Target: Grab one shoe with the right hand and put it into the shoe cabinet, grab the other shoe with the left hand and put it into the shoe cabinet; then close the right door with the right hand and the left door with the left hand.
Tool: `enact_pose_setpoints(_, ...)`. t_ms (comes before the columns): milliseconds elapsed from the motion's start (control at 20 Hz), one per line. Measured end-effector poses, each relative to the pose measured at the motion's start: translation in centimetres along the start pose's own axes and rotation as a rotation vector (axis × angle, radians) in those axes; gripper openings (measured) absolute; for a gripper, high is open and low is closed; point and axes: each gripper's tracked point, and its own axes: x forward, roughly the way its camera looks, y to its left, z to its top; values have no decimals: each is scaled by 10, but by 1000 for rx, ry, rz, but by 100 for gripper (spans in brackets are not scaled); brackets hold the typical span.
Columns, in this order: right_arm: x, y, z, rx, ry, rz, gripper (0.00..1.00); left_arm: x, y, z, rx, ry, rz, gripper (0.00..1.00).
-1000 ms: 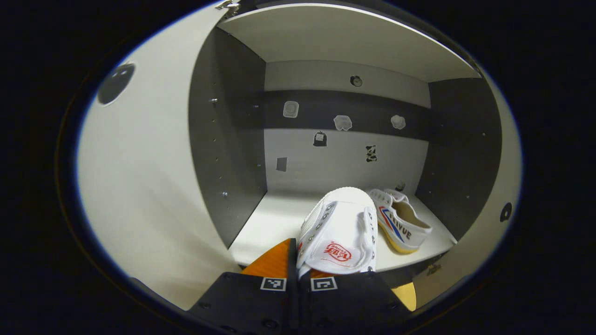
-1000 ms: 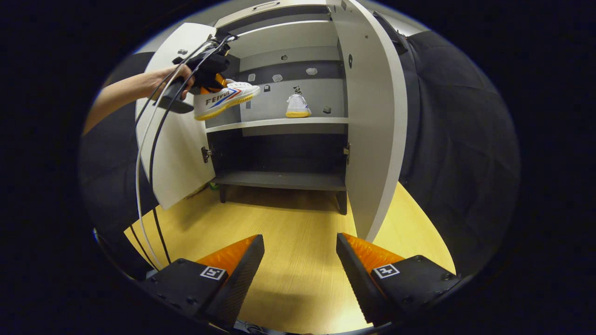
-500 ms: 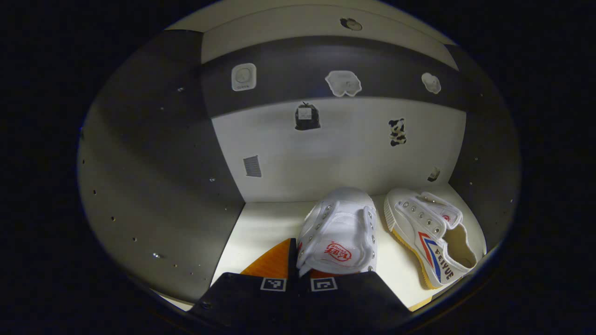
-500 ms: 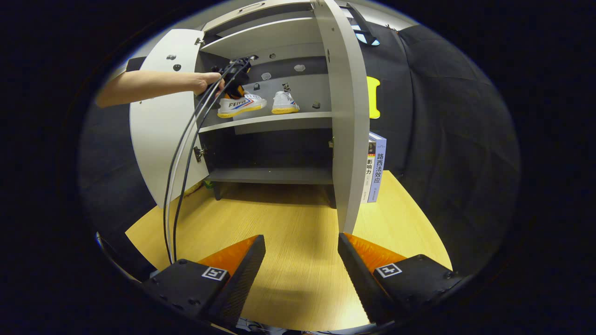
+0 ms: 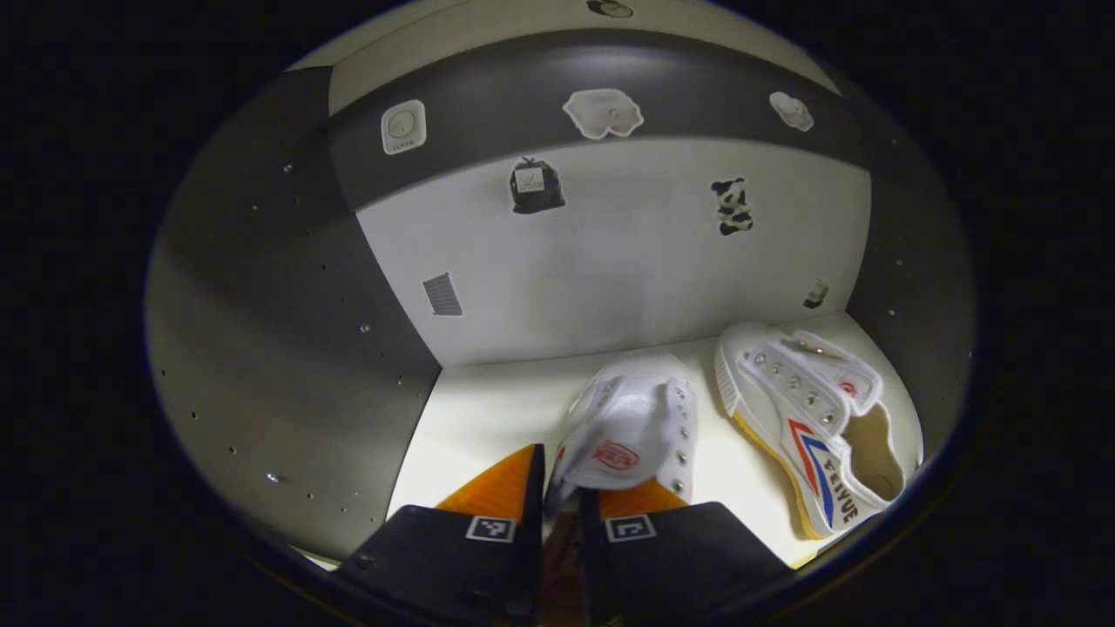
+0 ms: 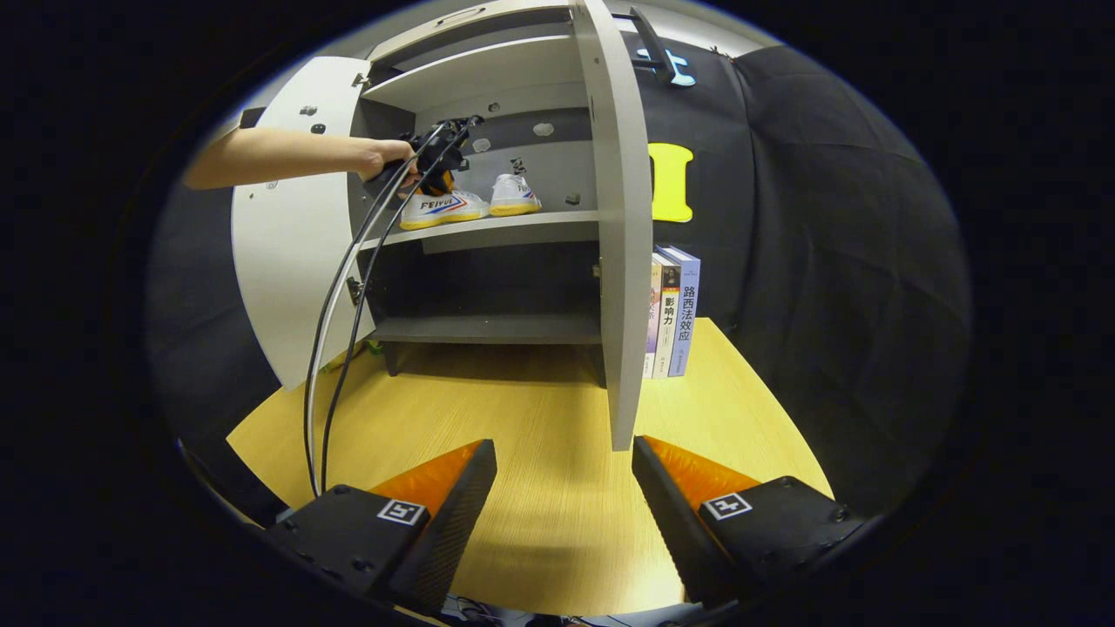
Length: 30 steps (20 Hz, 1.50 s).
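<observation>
Setting second shoe (image 5: 631, 427) down on cabinet shelf (image 5: 488, 409) beside first shoe (image 5: 810, 418); left hand-held gripper (image 5: 562, 501) loosening on heel since half-second ago. Right hand-held gripper (image 6: 562, 488) spread, empty. Doors next.

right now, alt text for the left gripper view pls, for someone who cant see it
The left gripper holds a white shoe by its heel end, low over the pale shelf inside the shoe cabinet. A second white shoe, with red and blue side stripes, lies on the shelf just to its right. Small stickers dot the cabinet's grey and white back wall.
</observation>
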Motion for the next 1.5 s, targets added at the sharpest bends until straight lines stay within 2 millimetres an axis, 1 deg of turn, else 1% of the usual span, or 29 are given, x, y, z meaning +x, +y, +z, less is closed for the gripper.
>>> enact_pose_setpoints(50, -2, -4, 2, 1, -7, -15, 99, -13, 0, 3, 11, -30, -11, 32)
enact_pose_setpoints(100, -5, -9, 5, 5, -15, -31, 99, -29, 4, 5, 24, -65, -9, 51)
enact_pose_setpoints(200, -12, -17, 13, 21, -25, -68, 99, -66, 2, 3, 34, -138, -43, 89)
enact_pose_setpoints(250, -16, -21, 18, 35, -32, -87, 99, -86, 1, 0, 28, -179, -55, 95)
enact_pose_setpoints(300, -21, -25, 25, 50, -43, -106, 99, -108, 2, -2, 20, -226, -63, 98)
enact_pose_setpoints(450, -36, -43, 48, 62, -79, -176, 99, -172, 1, -16, 1, -375, -103, 97)
enact_pose_setpoints(550, -50, -57, 70, 57, -111, -229, 99, -206, -2, -36, -7, -434, -128, 96)
enact_pose_setpoints(650, -64, -67, 101, 78, -168, -268, 99, -238, -3, -60, -6, -488, -136, 97)
enact_pose_setpoints(800, -82, -86, 146, 73, -243, -321, 99, -274, -7, -105, -44, -512, -177, 97)
enact_pose_setpoints(850, -86, -93, 162, 65, -265, -336, 99, -283, -10, -121, -71, -508, -208, 97)
enact_pose_setpoints(950, -93, -106, 183, 78, -255, -361, 99, -303, -16, -153, -116, -495, -271, 97)
enact_pose_setpoints(1000, -99, -112, 199, 102, -262, -365, 99, -309, -18, -167, -120, -488, -299, 97)
enact_pose_setpoints(1100, -106, -122, 233, 162, -305, -368, 99, -319, -16, -191, -110, -471, -319, 96)
enact_pose_setpoints(1200, -106, -137, 261, 169, -355, -376, 99, -328, -9, -209, -100, -463, -308, 97)
enact_pose_setpoints(1250, -104, -145, 273, 150, -377, -385, 99, -330, -6, -216, -97, -460, -299, 97)
enact_pose_setpoints(1350, -91, -159, 288, 108, -386, -388, 99, -339, 1, -229, -101, -447, -267, 99)
enact_pose_setpoints(1400, -82, -163, 295, 100, -383, -376, 99, -342, 5, -232, -111, -447, -242, 99)
enact_pose_setpoints(1500, -60, -162, 309, 113, -375, -312, 99, -351, 8, -234, -144, -453, -196, 99)
